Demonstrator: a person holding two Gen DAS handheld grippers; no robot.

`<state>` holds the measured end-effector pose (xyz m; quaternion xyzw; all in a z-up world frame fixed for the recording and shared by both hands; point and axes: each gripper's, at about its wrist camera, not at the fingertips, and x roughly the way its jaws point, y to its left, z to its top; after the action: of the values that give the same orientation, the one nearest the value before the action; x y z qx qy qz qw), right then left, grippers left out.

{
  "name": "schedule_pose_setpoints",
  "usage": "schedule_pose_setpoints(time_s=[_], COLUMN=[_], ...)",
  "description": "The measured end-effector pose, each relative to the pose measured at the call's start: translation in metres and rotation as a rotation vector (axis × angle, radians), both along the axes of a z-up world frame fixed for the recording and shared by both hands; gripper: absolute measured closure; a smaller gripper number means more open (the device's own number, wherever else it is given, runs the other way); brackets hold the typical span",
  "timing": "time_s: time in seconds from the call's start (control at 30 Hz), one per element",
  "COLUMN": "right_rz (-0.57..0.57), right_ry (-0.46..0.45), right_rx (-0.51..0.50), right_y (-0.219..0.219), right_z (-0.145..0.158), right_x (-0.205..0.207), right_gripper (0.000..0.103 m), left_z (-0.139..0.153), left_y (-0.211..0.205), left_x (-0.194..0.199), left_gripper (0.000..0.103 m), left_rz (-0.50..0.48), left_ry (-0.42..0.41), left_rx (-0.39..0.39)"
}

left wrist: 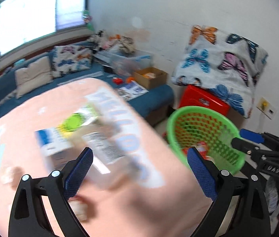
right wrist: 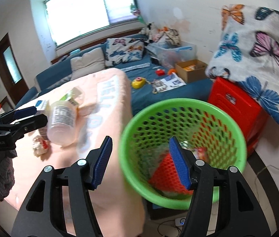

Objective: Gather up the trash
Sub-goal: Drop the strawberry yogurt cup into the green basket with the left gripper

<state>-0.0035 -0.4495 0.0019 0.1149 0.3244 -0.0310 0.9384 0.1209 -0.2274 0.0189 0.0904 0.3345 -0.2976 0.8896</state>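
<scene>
Beside the green basket point(right wrist: 183, 148), which I take as the landmark, a surface draped in a pink cloth point(right wrist: 107, 118) carries the rubbish. On that cloth, well away from the basket's rim, a clear plastic bottle point(right wrist: 62, 122) with a white label lies on its side. Just beyond the bottle, farther from the basket, lie a blue-and-white carton point(right wrist: 40, 104) and a wrapper with a lime-green patch point(right wrist: 68, 96). A small crumpled red-and-white scrap point(right wrist: 39, 145) rests on the cloth near the bottle's base.

Over the cloth hangs the left hand-held gripper point(left wrist: 139, 162), jaws wide apart and holding nothing; the bottle lies blurred below and ahead of its blue pads. Above the basket's near rim sits the right hand-held gripper point(right wrist: 140, 159), its jaws spread with nothing between them, one finger over the cloth's edge and the other over the basket's mouth.

Inside the basket lie a red mesh piece point(right wrist: 165, 173) and other scraps, blurred. Behind the basket stands a red plastic cabinet point(right wrist: 236, 102) under a butterfly-print blanket point(right wrist: 258, 55).
</scene>
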Motion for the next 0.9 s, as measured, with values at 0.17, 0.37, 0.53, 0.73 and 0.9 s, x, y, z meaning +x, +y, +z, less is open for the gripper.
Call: schedule_pose_setpoints(time_s=[0.17, 0.37, 0.53, 0.73, 0.9], right_rz=[0.078, 0.151, 0.187, 0.203, 0.216], right_ry=[0.003, 0.009, 0.022, 0.052, 0.077], right_rx=[-0.002, -0.015, -0.035, -0.046, -0.044], right_y=[0.031, 0.062, 0.081, 0.091, 0.097], right_z=[0.004, 0.009, 0.010, 0.006, 0.003], right_x=[0.019, 0.038, 0.051, 0.064, 0.075], right_gripper=[0.041, 0.040, 0.039, 0.038, 0.037], left_z=[0.000, -0.016, -0.031, -0.047, -0.054], left_y=[0.049, 0.087, 0.099, 0.104, 0.100], left_x=[0.014, 0.046, 0.068, 0.089, 0.101], left_gripper=[0.010, 0.010, 0.010, 0.010, 0.010], left_rz=[0.072, 0.097, 0.060, -0.018, -0.127], left_ry=[-0.020, 0.017, 0.036, 0.054, 0.056], left_rx=[0.025, 0.062, 0.084, 0.107, 0.117])
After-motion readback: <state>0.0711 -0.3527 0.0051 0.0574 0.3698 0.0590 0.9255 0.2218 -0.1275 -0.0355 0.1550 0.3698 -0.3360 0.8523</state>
